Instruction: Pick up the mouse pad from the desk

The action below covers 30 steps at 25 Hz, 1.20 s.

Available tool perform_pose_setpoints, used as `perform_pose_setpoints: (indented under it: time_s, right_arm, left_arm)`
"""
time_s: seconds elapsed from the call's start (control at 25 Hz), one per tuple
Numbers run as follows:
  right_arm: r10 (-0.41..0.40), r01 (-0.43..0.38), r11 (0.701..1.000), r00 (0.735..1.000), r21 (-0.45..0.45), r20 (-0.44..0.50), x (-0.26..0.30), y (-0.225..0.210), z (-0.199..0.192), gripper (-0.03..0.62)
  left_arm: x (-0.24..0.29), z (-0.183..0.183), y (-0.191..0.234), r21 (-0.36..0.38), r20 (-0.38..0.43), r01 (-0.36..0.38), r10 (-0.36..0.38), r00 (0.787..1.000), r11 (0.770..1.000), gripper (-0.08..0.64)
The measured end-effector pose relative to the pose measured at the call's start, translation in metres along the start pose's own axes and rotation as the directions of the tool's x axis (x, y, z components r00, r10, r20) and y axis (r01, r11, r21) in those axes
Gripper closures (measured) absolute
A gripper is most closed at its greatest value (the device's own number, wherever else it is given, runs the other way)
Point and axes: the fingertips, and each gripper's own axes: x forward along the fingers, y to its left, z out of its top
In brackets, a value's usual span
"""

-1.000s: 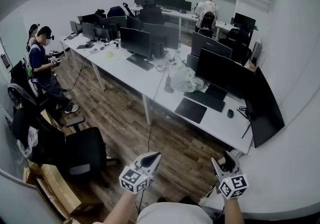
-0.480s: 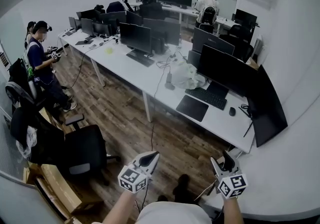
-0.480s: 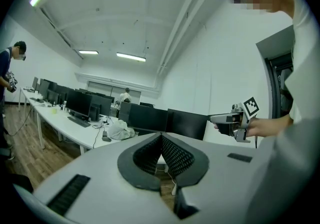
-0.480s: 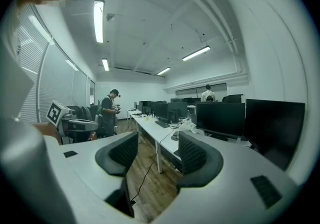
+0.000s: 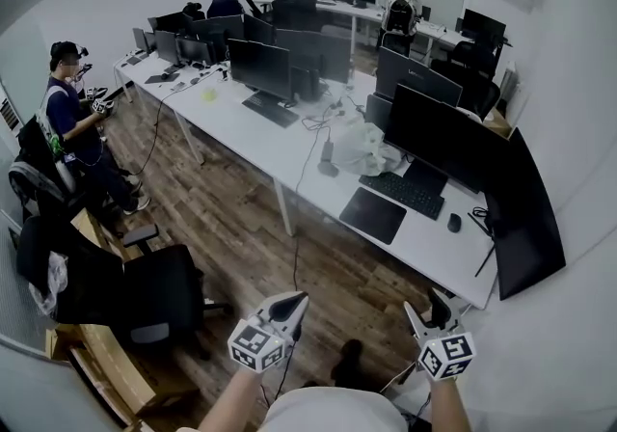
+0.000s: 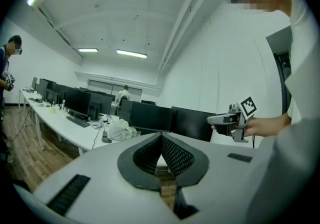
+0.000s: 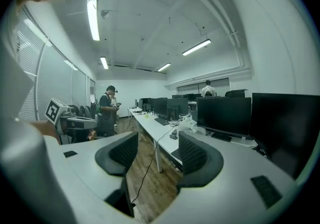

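Approach step. Held left gripper [image 5: 294,303] closed, empty; right gripper [image 5: 439,305] spread, empty. Saw mouse pad [image 5: 372,215] flat on desk [image 5: 246,131] beside keyboard [image 5: 402,193], well apart from both. Likely needed closing in, then edge pinch.

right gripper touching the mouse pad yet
Apart. The head view shows the right gripper over the floor, short of the desk, with the mouse pad lying beyond its open, empty jaws.
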Motion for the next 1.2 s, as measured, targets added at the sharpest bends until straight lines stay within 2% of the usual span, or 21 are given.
perform_pose_setpoints:
  time_s: [0.36,0.68,1.2]
  right_arm:
    - [0.021,-0.02,0.999,1.0,0.025,-0.019,0.066,-0.073,-0.003,0.325]
    - [0.038,-0.037,0.998,0.999,0.043,-0.028,0.096,-0.135,-0.004,0.327]
    - [0.043,-0.039,0.996,0.997,0.077,-0.057,0.13,-0.179,-0.012,0.321]
  left_arm:
    - [0.087,0.012,0.025,0.012,-0.037,0.0,0.001,0.999,1.0,0.542]
    - [0.163,0.025,0.033,0.019,-0.047,-0.011,0.012,0.999,1.0,0.543]
    - [0.223,0.028,0.043,0.007,-0.076,-0.016,0.017,0.997,1.0,0.543]
